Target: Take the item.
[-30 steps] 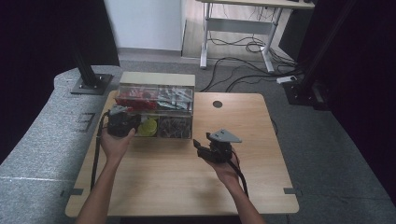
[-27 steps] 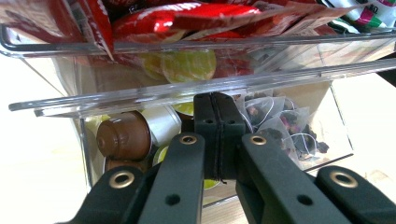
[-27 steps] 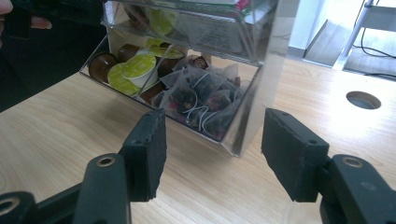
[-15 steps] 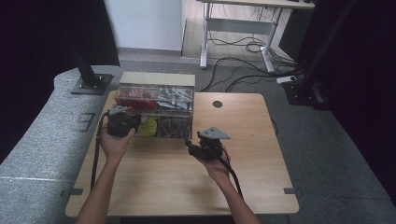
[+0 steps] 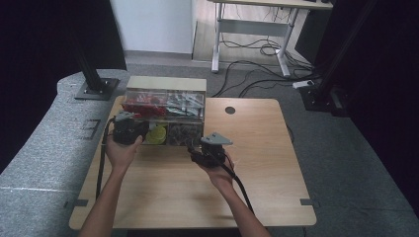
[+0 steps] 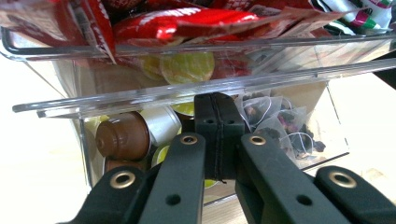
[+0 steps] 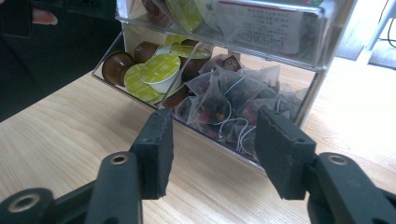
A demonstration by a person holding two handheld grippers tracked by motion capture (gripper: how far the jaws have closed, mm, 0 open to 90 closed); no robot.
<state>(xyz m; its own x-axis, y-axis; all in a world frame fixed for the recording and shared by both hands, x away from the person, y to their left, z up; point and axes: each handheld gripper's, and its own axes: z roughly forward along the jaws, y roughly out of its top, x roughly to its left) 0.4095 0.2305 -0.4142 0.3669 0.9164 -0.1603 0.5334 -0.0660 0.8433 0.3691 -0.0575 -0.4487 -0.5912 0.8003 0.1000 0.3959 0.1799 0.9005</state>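
Observation:
A clear plastic organizer (image 5: pixel 165 96) stands at the table's far left. Its upper tray holds red packets (image 6: pixel 187 21). The lower drawer is tipped open and holds coffee capsules (image 7: pixel 159 70) on one side and pyramid tea bags (image 7: pixel 219 100) on the other. My left gripper (image 5: pixel 143 134) is shut, and its joined tips (image 6: pixel 217 116) sit against the drawer's front, just under the upper tray's clear ledge. My right gripper (image 7: pixel 212 135) is open close in front of the tea bag compartment; its jaws have just been closing, with nothing between them.
The wooden table (image 5: pixel 257 177) has a round cable hole (image 5: pixel 230 110) at the back. The person's other hand (image 7: pixel 44 16) shows at the upper left of the right gripper view. Black stands and a desk with cables are on the floor behind.
My right gripper has moved left, toward the organizer's open lower drawer, and its jaws stand a little narrower. The left gripper has stayed at the drawer.

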